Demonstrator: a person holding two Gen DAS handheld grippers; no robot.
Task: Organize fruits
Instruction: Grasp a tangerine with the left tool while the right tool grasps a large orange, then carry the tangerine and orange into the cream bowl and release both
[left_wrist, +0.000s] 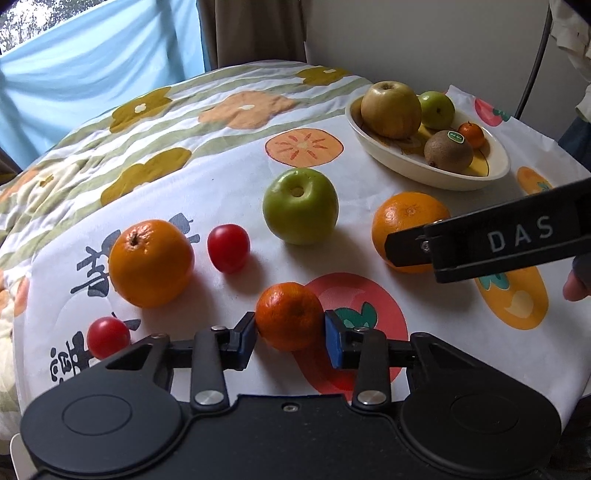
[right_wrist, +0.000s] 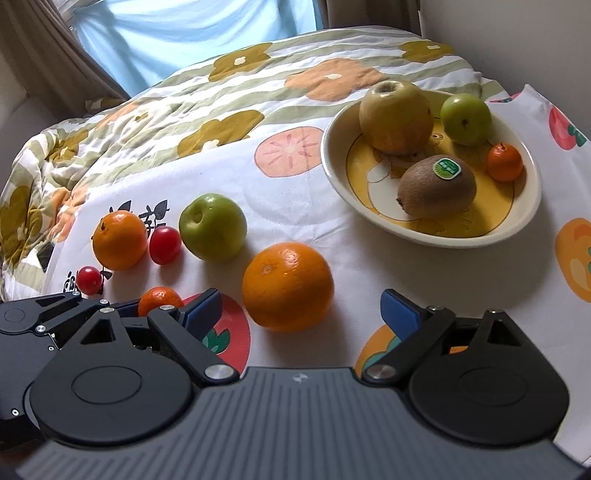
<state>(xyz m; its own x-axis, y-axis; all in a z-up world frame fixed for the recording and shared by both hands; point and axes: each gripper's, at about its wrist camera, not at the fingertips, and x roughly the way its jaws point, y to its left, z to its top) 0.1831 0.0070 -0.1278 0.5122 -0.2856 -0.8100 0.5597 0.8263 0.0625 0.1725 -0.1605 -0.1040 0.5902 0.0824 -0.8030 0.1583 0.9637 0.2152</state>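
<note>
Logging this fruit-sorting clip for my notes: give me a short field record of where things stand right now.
surface: patterned cloth
bowl: holds pear, small green apple, kiwi, tiny mandarin
loose fruit: two oranges, green apple, two cherry tomatoes, mandarin
left tongs: pads at either side of mandarin, contact looks likely
right tongs: open, orange just ahead, not touching

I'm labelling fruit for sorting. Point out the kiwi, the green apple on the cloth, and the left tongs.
kiwi (right_wrist: 436, 190), right wrist view, brown skin below its sticker.
green apple (left_wrist: 300, 206), left wrist view, middle of its front.
left tongs (left_wrist: 290, 334), left wrist view, midway between the blue tips.
</note>
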